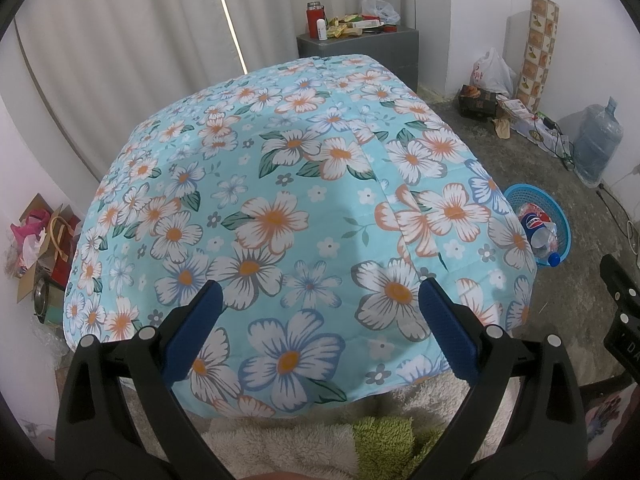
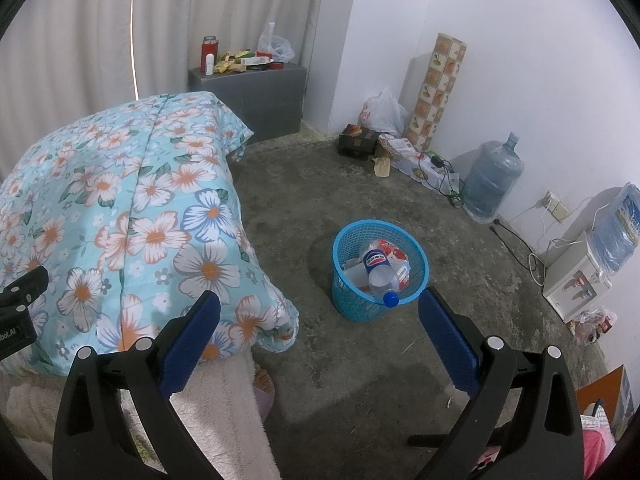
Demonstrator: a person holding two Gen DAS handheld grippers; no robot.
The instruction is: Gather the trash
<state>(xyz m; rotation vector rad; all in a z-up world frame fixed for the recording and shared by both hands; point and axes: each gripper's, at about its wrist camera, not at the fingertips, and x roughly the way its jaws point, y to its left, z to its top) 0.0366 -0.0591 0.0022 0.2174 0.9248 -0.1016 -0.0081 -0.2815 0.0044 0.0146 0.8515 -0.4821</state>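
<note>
Blue plastic mesh is what I watch most: the basket (image 2: 379, 270) stands on the bare concrete floor (image 2: 460, 248), just off the corner of the bed, at about twelve o'clock from my right hand-held gripper (image 2: 319, 344). It sits in the open there, I judge, so either hand can drop things in without leaning over the bedding. Inside it lies a clear bottle (image 2: 380, 276) with a blue cap, tilted against the near rim, on top of red-and-white wrappers, so part of the collecting looks done.

My right hand-held gripper has its blue pads spread wide, nothing between them. My left hand-held gripper (image 1: 320, 336) is just as wide and bare, held over the flowered quilt (image 1: 288, 208), with the basket at its two o'clock, half hidden by the quilt's edge.

No loose scrap shows on the quilt. Along the far wall, at one o'clock from my right, papers and a white bag (image 2: 382, 112) lie by a dark box; whether those count as trash I cannot tell.
</note>
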